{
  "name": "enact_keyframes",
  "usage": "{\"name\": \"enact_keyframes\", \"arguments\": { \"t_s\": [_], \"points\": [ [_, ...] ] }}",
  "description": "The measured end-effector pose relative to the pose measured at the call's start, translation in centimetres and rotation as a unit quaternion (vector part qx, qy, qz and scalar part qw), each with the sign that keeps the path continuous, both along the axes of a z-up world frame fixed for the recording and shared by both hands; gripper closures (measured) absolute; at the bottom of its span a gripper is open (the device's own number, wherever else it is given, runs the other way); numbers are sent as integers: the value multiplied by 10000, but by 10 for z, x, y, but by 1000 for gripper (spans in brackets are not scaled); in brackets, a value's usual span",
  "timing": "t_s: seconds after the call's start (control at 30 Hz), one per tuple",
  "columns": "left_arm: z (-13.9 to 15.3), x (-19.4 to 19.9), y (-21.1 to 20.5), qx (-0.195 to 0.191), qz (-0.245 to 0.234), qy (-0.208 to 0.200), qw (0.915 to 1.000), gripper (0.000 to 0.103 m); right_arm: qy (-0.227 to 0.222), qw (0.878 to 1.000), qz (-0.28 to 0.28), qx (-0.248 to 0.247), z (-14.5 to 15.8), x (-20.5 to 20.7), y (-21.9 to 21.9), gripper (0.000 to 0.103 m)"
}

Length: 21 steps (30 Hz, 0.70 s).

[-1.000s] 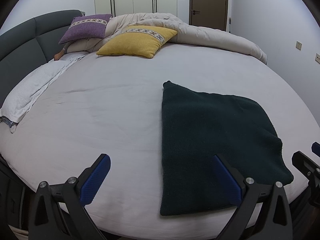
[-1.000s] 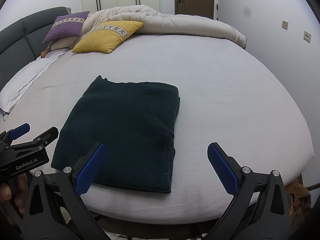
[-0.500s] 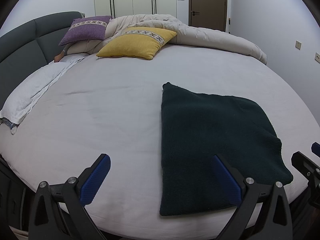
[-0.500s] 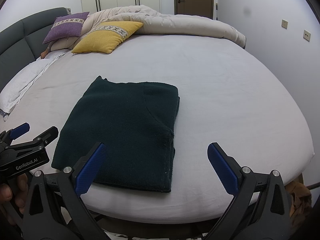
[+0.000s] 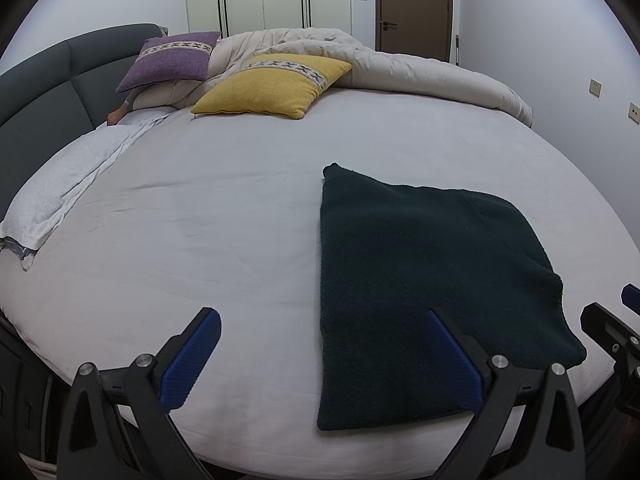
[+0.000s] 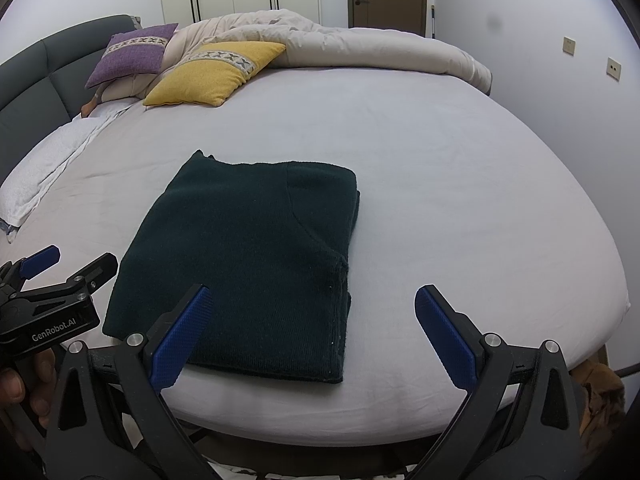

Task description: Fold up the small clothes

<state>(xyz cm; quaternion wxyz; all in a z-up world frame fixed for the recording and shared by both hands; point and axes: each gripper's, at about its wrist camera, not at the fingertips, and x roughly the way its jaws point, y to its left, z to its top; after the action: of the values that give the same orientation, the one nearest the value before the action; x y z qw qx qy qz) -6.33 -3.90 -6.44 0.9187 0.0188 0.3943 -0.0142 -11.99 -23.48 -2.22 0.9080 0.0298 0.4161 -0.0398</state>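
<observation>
Nothing has shifted over the last second: the dark green garment [image 6: 248, 256] lies folded flat near the bed's [image 6: 460, 184] front edge; both the left gripper [image 5: 320, 360] and right gripper [image 6: 312, 332] hover with fingers apart, empty; the fold looks finished.

No visible change: nothing moved or shifted between earlier pictures and now.

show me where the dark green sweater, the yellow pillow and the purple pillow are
dark green sweater [image 6: 248, 256], right wrist view, middle of folded top.
yellow pillow [image 5: 272, 86], left wrist view, plain yellow face.
purple pillow [image 5: 168, 66], left wrist view, lower face.
</observation>
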Motion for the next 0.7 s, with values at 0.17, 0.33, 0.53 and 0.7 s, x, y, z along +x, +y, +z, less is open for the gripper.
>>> {"name": "enact_keyframes", "arguments": {
  "t_s": [0.17,0.33,0.53,0.7],
  "points": [
    [0,0,0,8,-16,5,10000,0,5,10000,-7,10,-2,0,1,1],
    [0,1,0,4,-36,5,10000,0,9,10000,-10,17,-2,-1,1,1],
    [-1,2,1,-10,-82,31,10000,0,13,10000,-11,24,-2,-1,2,1],
    [-1,4,2,-12,-81,35,10000,0,22,10000,-22,35,-3,-2,4,1]
  ]
}}
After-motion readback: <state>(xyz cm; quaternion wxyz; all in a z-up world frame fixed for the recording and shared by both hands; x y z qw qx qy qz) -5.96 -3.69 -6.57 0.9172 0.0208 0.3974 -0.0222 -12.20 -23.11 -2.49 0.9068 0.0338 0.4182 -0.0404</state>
